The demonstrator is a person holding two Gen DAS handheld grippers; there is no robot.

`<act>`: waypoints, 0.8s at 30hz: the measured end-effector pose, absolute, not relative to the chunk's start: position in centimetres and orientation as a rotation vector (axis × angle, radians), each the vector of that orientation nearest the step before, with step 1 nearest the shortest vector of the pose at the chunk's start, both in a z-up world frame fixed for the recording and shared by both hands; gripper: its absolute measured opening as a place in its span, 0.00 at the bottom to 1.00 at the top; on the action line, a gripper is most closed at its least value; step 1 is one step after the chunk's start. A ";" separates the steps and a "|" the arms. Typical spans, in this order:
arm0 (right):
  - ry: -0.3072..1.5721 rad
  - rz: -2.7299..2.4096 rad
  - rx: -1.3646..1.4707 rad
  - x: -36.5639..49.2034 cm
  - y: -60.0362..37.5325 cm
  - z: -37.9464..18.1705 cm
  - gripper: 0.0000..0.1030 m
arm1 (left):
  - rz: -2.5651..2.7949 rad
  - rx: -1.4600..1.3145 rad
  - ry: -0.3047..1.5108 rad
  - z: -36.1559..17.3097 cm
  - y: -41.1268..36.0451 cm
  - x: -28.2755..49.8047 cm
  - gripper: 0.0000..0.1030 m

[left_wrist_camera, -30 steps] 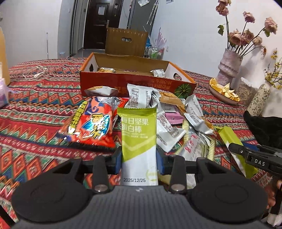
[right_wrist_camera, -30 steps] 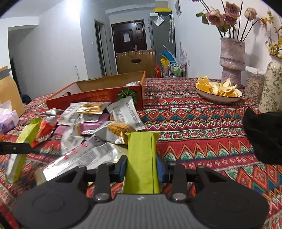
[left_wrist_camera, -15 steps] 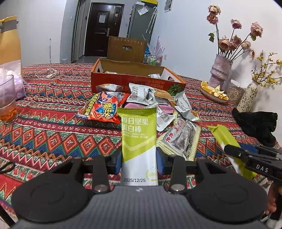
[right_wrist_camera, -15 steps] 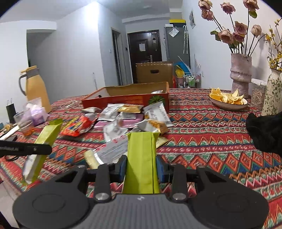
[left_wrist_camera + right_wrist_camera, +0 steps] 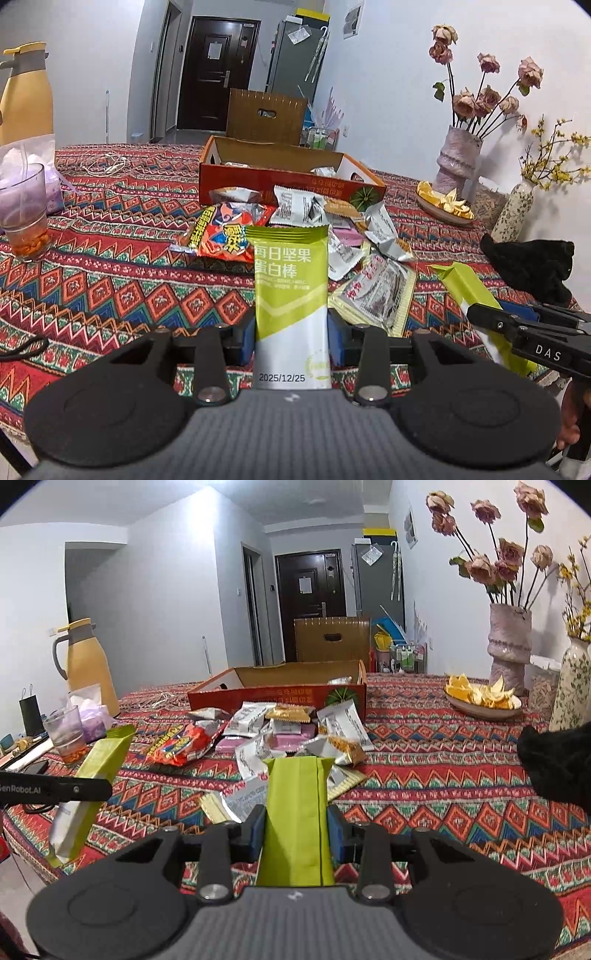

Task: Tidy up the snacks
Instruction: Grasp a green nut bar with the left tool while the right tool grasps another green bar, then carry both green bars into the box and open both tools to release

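Above the near edge of the surface (image 5: 110, 229), each hand holds a gripper with a snack bar in it. The left gripper (image 5: 291, 336) has its jaws clamped on a green and white bar (image 5: 291, 306), printed side up. The right gripper (image 5: 296, 829) has its jaws clamped on a plain green bar (image 5: 295, 819), showing its back seam. Both bars are up off the cloth. Farther back, a pile of snacks (image 5: 280, 734) lies on the cloth, with a red and orange bag (image 5: 225, 236) at its left side. Behind the pile sits an open red box (image 5: 288, 177) with a few packets inside. A bowl of orange peel (image 5: 480, 698) is off to the right.
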State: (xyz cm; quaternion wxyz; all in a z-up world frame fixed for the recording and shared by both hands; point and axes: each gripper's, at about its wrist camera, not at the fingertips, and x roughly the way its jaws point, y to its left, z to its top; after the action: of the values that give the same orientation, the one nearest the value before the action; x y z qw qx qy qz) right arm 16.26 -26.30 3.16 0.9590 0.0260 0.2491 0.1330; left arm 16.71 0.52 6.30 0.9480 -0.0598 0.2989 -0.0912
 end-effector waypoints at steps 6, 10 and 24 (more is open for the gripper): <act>0.478 0.266 0.041 17.6 -25.8 4.4 0.33 | -0.184 -0.118 0.573 7.4 1.3 18.4 0.37; 0.460 0.267 0.033 19.3 -25.4 5.2 0.33 | -0.178 -0.111 0.547 8.2 1.9 20.4 0.37; 0.386 0.278 0.079 31.6 -26.0 10.0 0.33 | -0.162 -0.117 0.446 13.7 3.4 33.6 0.37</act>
State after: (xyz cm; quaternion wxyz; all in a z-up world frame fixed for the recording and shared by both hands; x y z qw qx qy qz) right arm 31.61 -26.01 10.04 0.9710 0.0392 0.1913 0.1377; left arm 33.56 3.41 13.68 0.9703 -0.0578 0.2206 -0.0802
